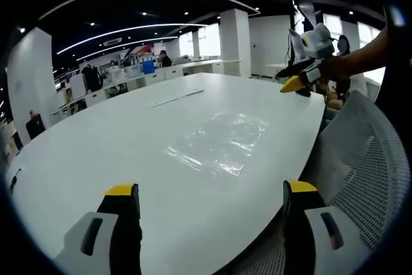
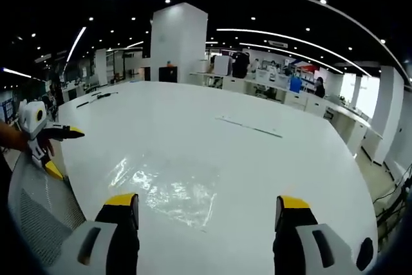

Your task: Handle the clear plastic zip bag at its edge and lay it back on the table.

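Observation:
The clear plastic zip bag (image 1: pixel 219 141) lies flat on the white table (image 1: pixel 96 152), a little way ahead of my left gripper (image 1: pixel 211 191), which is open with nothing between its jaws. In the right gripper view the bag (image 2: pixel 164 188) lies just ahead of my right gripper (image 2: pixel 207 201), slightly to its left, and this gripper is open and holds nothing. A hand holds the right gripper (image 1: pixel 286 80) above the table's edge at the upper right of the left gripper view. At the left of the right gripper view the left gripper (image 2: pixel 67 152) is beside the table edge.
A white mesh chair (image 1: pixel 367 159) stands at the table's edge between the two grippers, and its back (image 2: pixel 38 204) is near my right jaw. A thin flat strip (image 1: pixel 177 98) lies farther across the table. Desks, monitors and people fill the office behind.

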A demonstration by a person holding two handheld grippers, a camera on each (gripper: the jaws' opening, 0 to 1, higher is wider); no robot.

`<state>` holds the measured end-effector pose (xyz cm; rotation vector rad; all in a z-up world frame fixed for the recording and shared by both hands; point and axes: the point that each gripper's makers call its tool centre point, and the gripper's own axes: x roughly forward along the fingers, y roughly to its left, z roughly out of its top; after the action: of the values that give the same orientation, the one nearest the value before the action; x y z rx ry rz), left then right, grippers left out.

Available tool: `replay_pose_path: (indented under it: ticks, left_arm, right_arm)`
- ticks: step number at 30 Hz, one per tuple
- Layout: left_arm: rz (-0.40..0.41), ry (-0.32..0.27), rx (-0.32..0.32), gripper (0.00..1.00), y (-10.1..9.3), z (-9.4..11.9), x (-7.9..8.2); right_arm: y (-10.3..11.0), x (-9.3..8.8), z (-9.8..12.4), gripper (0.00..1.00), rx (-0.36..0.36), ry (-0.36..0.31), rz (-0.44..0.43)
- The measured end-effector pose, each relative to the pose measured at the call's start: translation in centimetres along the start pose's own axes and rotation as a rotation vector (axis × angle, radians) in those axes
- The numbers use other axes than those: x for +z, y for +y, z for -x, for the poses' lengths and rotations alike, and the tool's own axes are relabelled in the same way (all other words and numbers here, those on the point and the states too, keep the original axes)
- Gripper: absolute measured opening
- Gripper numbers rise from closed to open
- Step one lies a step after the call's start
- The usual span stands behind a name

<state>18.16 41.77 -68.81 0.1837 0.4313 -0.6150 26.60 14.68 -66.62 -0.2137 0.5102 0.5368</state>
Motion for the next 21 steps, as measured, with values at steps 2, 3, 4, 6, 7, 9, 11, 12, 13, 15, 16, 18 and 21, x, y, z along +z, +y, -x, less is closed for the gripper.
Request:
replay_pose_path:
  ticks: [2,3,4,6,7,9,11,12,13,15,16,18,21]
  left_arm:
    - [-0.001,0.001,-0.001,0.92,0.0,0.0,0.0]
    - [0.0,0.002,-0.002,0.92,0.0,0.0,0.0]
    - [0.001,0.002,-0.002,0.92,0.0,0.0,0.0]
    - [0.001,0.003,-0.003,0.92,0.1,0.0,-0.2]
    - [0.002,0.004,-0.004,0.92,0.1,0.0,-0.2]
    - [0.003,0.005,-0.005,0.92,0.2,0.0,-0.3]
    - [0.004,0.003,-0.005,0.92,0.1,0.0,-0.3]
    - [0.004,0.004,-0.005,0.92,0.2,0.0,-0.3]
    - [0.004,0.003,-0.005,0.92,0.2,0.0,-0.3]
    - [0.005,0.0,-0.005,0.92,0.2,0.0,-0.3]
    - [0.006,0.0,-0.004,0.92,0.2,0.0,-0.3]
    - [0.008,0.006,-0.006,0.92,0.2,0.0,-0.4]
    - [-0.001,0.011,-0.013,0.92,0.1,0.0,-0.5]
  right_arm:
    - [0.1,0.0,-0.3,0.87,0.004,0.003,-0.001]
    - [0.1,-0.1,-0.4,0.86,0.005,0.006,-0.002]
    - [0.1,-0.1,-0.5,0.86,0.006,0.007,-0.001]
    - [0.0,-0.2,-0.8,0.85,0.009,0.013,0.0]
    - [0.1,-0.2,-0.9,0.85,0.008,0.014,0.001]
    - [0.0,-0.3,-1.0,0.85,0.009,0.017,0.001]
    - [-0.1,-0.4,-1.1,0.85,0.007,0.022,0.002]
    - [-0.1,-0.5,-1.2,0.84,0.008,0.025,0.002]
    - [-0.1,-0.5,-1.2,0.84,0.009,0.025,0.001]
    - [0.0,-0.6,-1.4,0.84,0.01,0.032,0.004]
    - [0.0,-0.6,-1.5,0.84,0.011,0.036,0.005]
    - [0.1,-0.6,-1.6,0.83,0.012,0.039,0.007]
    - [0.4,-0.6,-1.7,0.83,0.02,0.048,0.003]
